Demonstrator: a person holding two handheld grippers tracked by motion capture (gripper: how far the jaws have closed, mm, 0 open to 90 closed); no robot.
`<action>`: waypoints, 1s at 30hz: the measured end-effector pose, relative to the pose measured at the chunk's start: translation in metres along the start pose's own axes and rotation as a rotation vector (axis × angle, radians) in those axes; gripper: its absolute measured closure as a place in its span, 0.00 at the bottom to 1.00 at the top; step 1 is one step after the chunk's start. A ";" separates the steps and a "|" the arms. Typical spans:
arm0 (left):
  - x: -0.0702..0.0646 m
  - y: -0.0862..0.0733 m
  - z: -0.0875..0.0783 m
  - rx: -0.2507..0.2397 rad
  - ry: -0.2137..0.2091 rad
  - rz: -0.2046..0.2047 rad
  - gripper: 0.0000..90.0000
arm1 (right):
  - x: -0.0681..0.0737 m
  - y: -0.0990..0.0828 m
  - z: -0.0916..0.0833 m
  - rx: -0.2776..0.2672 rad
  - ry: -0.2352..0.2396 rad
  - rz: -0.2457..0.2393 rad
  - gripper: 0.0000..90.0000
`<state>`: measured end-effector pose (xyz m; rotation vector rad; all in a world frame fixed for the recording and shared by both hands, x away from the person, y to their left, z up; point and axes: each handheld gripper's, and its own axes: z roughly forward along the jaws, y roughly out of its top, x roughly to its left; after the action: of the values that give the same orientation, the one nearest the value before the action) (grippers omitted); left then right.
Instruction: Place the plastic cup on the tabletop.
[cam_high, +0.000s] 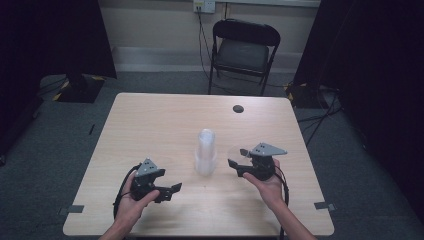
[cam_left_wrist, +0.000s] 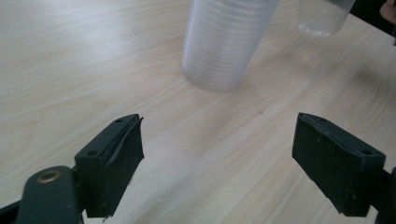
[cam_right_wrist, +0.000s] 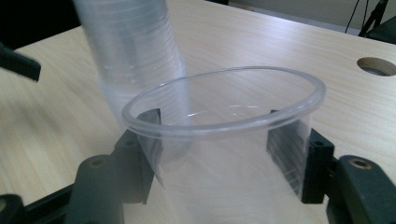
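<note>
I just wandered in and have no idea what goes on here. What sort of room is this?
Probably a lab or test room set up for recording handling tasks. A bare wooden table stands between dark curtains, a person holds a gripper in each hand, and the props are plain: a stack of clear cups and a folding chair.

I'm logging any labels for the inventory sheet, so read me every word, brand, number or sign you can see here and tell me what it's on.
No readable text in these pictures.
Stack of clear plastic cups: plain, no print.
Single clear cup in the right claw: no marking.
Left claw, open: no lettering on its black pads.
Wall socket behind the folding chair: too small to read, if marked.
</note>
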<state>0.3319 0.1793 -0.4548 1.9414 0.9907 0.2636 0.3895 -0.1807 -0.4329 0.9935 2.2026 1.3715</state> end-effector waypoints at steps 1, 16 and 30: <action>0.001 -0.002 0.000 -0.003 -0.001 0.001 0.18 | -0.002 0.002 0.001 -0.004 -0.001 0.006 0.40; 0.001 -0.006 -0.002 -0.014 0.024 0.051 0.18 | -0.031 0.021 0.018 -0.049 -0.090 0.054 0.40; 0.005 -0.009 -0.001 -0.008 0.042 0.019 0.18 | -0.046 0.029 0.054 -0.039 -0.098 0.103 0.39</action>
<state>0.3295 0.1861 -0.4625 1.9456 0.9977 0.3199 0.4652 -0.1716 -0.4344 1.1496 2.0715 1.3738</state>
